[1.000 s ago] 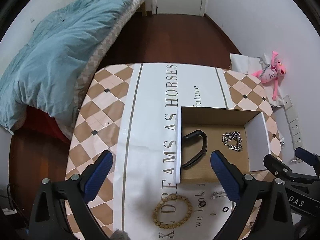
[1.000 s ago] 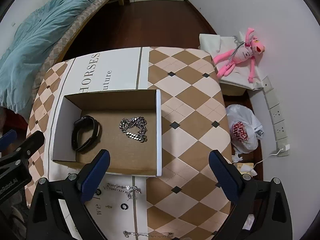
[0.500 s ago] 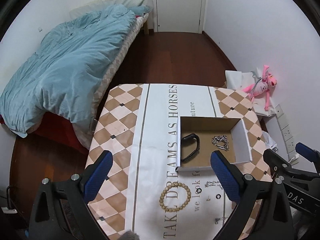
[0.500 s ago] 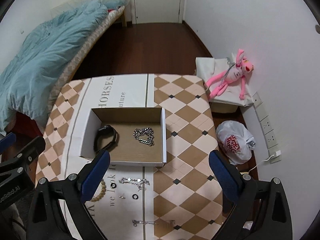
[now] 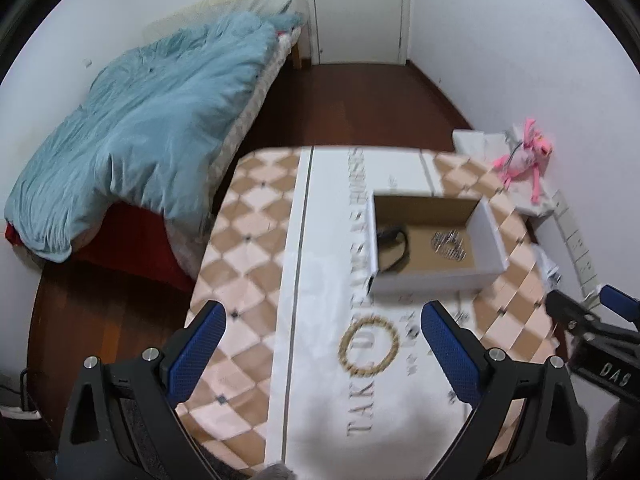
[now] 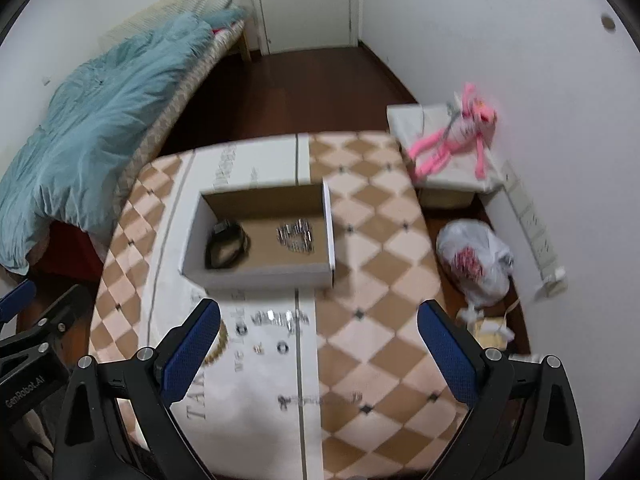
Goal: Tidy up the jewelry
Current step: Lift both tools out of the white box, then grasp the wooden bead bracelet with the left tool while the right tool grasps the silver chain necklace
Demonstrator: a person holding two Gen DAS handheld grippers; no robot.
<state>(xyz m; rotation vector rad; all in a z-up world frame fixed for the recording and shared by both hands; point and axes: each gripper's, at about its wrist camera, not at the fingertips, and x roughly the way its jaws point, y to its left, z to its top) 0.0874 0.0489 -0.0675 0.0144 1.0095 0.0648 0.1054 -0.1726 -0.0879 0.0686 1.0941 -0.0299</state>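
A white cardboard box [image 5: 424, 282] [image 6: 256, 276] stands on the checkered table. Inside it lie a black band [image 5: 394, 244] [image 6: 226, 244] and a silver chain [image 5: 450, 244] [image 6: 296, 236]. In front of the box on the cloth lie a wooden bead bracelet [image 5: 370, 346], a thin silver chain [image 6: 280, 317], a small ring [image 6: 283, 347] and another chain [image 6: 316, 400]. My left gripper [image 5: 322, 354] is open and empty, high above the table's near side. My right gripper [image 6: 320, 354] is open and empty, also high above the table.
A bed with a blue duvet [image 5: 140, 136] stands to the left. A pink plush toy [image 6: 456, 136] on a white box and a plastic bag [image 6: 476, 264] lie on the floor to the right. A door [image 5: 360, 8] is at the back.
Both grippers have pulled up and back from the table, so the box and jewelry look smaller and farther away. Both stay open and empty.
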